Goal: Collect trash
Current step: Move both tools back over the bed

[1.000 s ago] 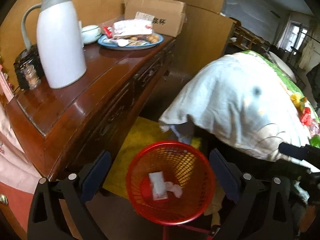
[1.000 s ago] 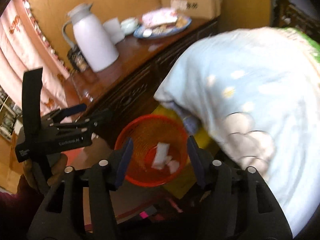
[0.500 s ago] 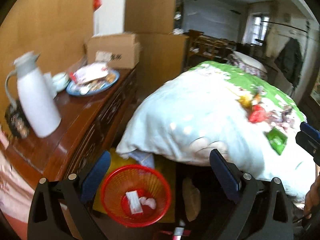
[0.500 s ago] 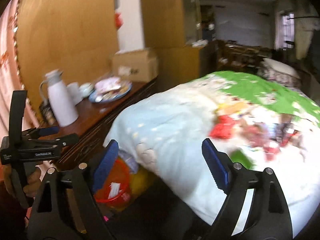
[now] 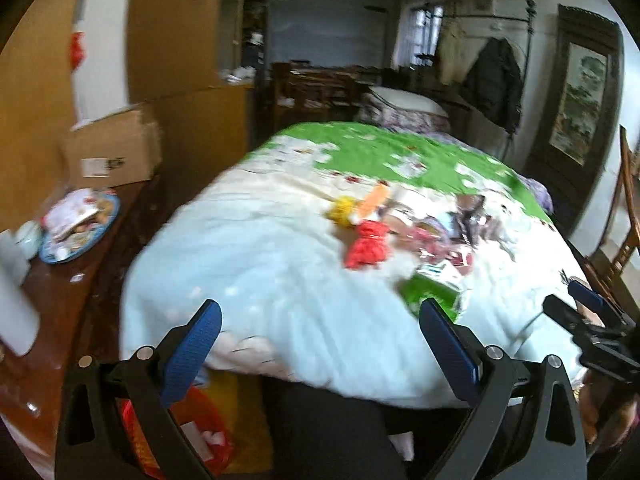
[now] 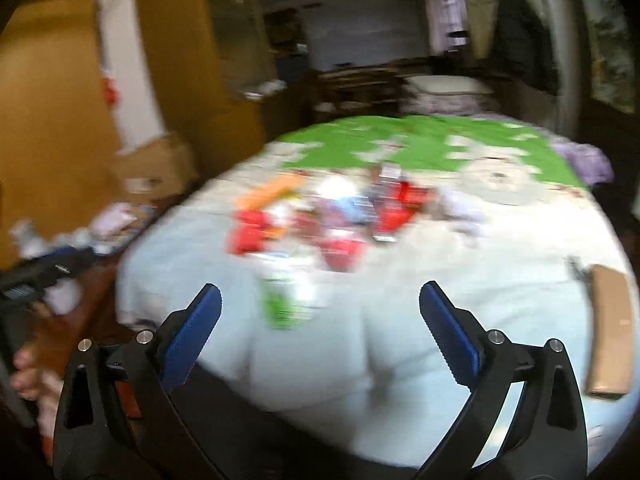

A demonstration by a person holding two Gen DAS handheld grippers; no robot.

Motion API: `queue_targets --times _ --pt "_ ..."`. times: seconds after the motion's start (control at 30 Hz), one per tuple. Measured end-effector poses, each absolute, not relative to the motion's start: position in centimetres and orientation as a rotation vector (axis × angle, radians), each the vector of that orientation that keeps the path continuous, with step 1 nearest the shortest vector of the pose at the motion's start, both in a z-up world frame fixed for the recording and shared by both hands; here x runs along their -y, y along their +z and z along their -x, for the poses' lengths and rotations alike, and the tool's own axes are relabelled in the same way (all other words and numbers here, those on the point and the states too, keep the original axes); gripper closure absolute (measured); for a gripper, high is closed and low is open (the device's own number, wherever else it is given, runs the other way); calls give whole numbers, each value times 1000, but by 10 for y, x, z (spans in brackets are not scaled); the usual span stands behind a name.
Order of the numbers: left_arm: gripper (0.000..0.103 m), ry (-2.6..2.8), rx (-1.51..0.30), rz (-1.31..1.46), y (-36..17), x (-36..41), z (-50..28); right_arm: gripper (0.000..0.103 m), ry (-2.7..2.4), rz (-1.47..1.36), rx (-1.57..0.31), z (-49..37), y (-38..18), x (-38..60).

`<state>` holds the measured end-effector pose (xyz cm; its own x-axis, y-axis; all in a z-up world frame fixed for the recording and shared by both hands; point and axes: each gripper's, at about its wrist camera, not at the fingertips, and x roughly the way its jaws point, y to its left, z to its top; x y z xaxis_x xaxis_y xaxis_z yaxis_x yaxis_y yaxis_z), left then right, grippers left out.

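- So, both claws were spread wide with nothing in them: the left claw [image 5: 320, 326] and the right claw [image 6: 320, 308] sat low in frame.
- Trash pile [image 5: 400, 236] lay mid-frame on the bed [image 5: 280, 264], a green wrapper [image 5: 434, 292] nearest.
- Red bin [image 5: 200, 436] sat bottom left, beside the counter [image 5: 60, 304].

Both hand-held grippers [image 5: 320, 330] [image 6: 320, 314] seemingly wide apart, empty.

A pile of trash [image 5: 404, 236] lies on the bed [image 5: 280, 280], ahead of the left hand-held gripper [image 5: 320, 344]. The basket [image 5: 200, 436] sits on the floor, down to its left. A plate [image 5: 80, 228] rests on the surface [image 5: 60, 300] farther left.
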<state>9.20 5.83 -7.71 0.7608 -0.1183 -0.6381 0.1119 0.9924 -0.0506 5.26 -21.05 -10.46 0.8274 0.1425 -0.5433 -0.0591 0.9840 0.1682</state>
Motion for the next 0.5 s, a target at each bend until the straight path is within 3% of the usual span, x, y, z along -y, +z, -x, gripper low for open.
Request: queue_targets --times 0.3,0.5 --pt "6 -240 -853 12 -144 -22 -166 7 26 -183 -755 -102 -162 247" --pt "6 -367 -850 -21 -163 11 -176 7 -44 -156 -809 -124 -189 258"
